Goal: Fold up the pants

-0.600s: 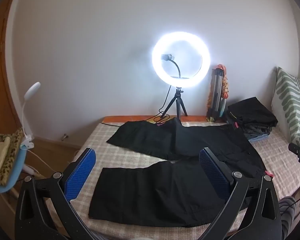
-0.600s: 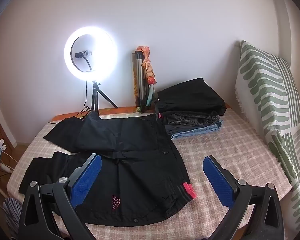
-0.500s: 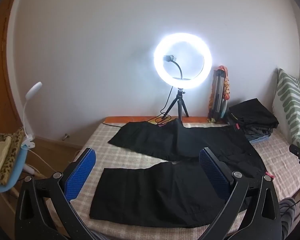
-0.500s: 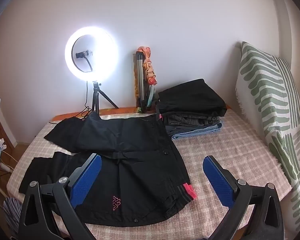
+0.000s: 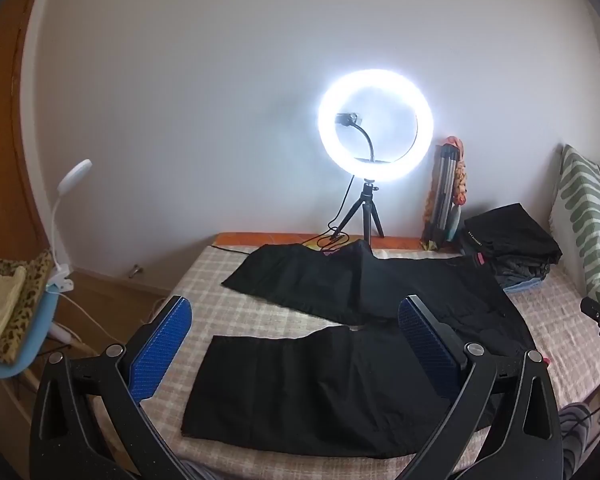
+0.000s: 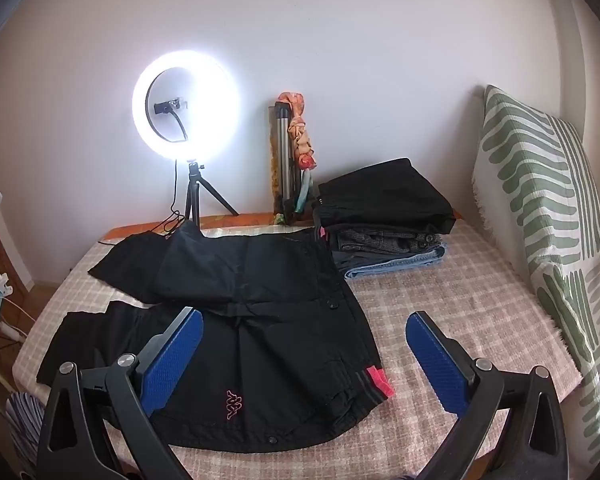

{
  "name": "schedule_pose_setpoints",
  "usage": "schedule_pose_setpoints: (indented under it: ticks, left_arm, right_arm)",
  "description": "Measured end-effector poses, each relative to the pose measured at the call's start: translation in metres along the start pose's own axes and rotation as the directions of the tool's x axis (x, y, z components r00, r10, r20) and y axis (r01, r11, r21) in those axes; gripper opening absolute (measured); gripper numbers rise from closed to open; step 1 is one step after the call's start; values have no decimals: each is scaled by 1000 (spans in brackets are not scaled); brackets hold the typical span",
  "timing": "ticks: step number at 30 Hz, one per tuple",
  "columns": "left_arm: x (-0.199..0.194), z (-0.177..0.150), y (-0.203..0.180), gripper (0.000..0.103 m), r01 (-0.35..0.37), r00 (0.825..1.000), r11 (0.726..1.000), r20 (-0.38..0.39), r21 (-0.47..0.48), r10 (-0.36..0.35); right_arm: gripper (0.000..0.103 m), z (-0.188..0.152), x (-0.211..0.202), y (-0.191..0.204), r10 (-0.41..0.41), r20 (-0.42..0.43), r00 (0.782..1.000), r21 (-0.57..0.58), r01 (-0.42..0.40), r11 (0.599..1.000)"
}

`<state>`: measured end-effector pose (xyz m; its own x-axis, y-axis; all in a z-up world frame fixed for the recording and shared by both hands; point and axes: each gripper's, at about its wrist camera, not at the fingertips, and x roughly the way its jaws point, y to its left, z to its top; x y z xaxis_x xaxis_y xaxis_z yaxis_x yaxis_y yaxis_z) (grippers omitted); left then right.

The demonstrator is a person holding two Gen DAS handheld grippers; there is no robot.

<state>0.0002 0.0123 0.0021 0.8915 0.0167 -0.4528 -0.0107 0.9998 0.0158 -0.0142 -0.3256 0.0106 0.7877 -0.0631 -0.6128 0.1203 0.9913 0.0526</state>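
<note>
Two tools, left tool [image 5: 292, 342] and right tool [image 6: 304, 354], are wide apart and empty above black pants [image 6: 260, 320] spread flat on the bed [image 6: 460, 300].

Left wrist view looks down over the bed's left end [image 5: 204, 280] — ring light [image 5: 376, 124] right of centre. Right wrist view faces the pillow [image 6: 540, 208] side; both share the pants [image 6: 260, 300].

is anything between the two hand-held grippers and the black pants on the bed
Nothing visible. The black pants lie spread flat on the checked bed cover, right below the open left hand-held gripper and open right hand-held gripper. The folded clothes pile sits off to the side.
</note>
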Motion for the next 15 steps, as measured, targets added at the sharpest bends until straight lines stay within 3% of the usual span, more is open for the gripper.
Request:
schedule_pose_setpoints:
  ticks: [15]
  left_arm:
    - [1, 1, -1, 103, 0, 1000, 1000, -1, 6, 0]
  right_arm:
    - [103, -1, 2, 4, 2, -1, 1000, -4, -2, 1000]
